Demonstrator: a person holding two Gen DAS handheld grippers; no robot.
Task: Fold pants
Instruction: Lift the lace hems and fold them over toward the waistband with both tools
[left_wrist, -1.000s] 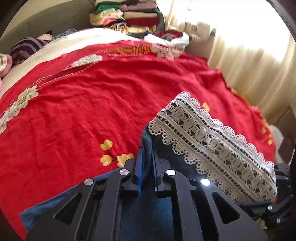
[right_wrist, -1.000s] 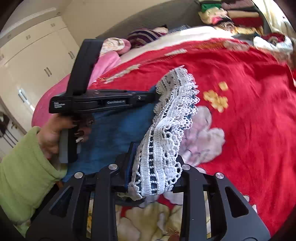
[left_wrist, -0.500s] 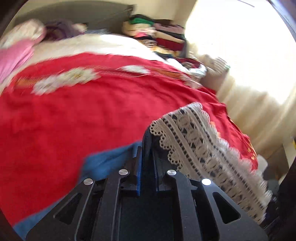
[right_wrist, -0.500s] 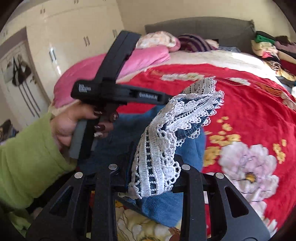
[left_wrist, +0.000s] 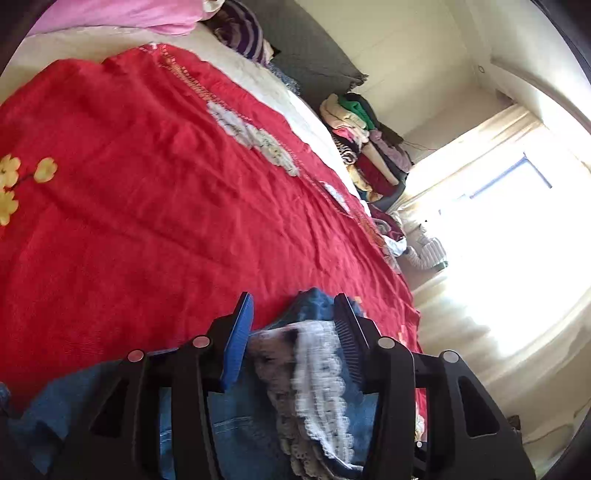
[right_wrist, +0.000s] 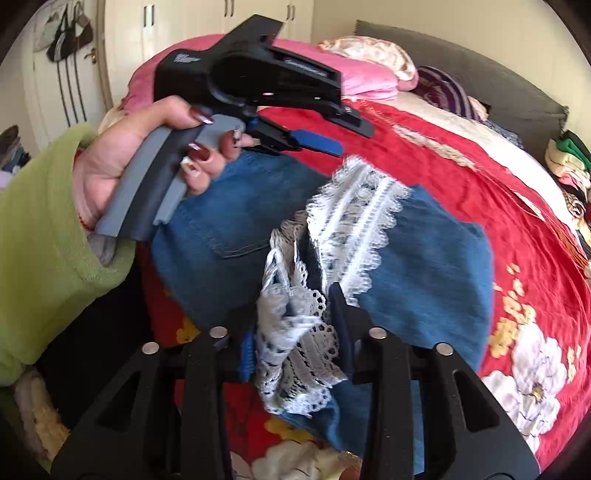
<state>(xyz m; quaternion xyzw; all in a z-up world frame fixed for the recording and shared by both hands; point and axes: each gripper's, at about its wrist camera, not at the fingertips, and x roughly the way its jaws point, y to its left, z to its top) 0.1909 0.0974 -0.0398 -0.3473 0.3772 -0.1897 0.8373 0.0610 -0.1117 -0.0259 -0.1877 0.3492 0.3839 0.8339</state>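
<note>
- We are seeing the left gripper (left_wrist: 293, 325) with its jaws opening to a moderate gap; the blue pad and the black ribbed pad are standing clear of the cloth lying between them.
- The pants (left_wrist: 236, 424), blue denim with a white lace hem (left_wrist: 321, 373), are lying directly beneath and between the left gripper's fingers, resting on the red bedspread (left_wrist: 147, 206) that is stretching away ahead of the fingertips.
- Ahead and to the right of the left gripper, we are seeing a stack of folded clothes (left_wrist: 364, 147) at the far edge of the bed, and beyond it a bright curtained window (left_wrist: 509, 229).
- The right gripper (right_wrist: 291, 325) is likewise opening its jaws; the bunched lace hem (right_wrist: 295, 339) is sitting between the fingers, and the pads are not visibly pressing on it.
- Ahead of the right gripper, the pants (right_wrist: 428, 266) are lying doubled over on the bedspread (right_wrist: 491, 184), a back pocket showing to the left of the lace.
- Up and to the left of the right gripper, a hand (right_wrist: 155, 147) in a green sleeve (right_wrist: 40, 240) is gripping the grey handle of the left gripper (right_wrist: 314, 142), which is hovering over the denim.
- Pink bedding (right_wrist: 354, 79) is lying beyond that.
</note>
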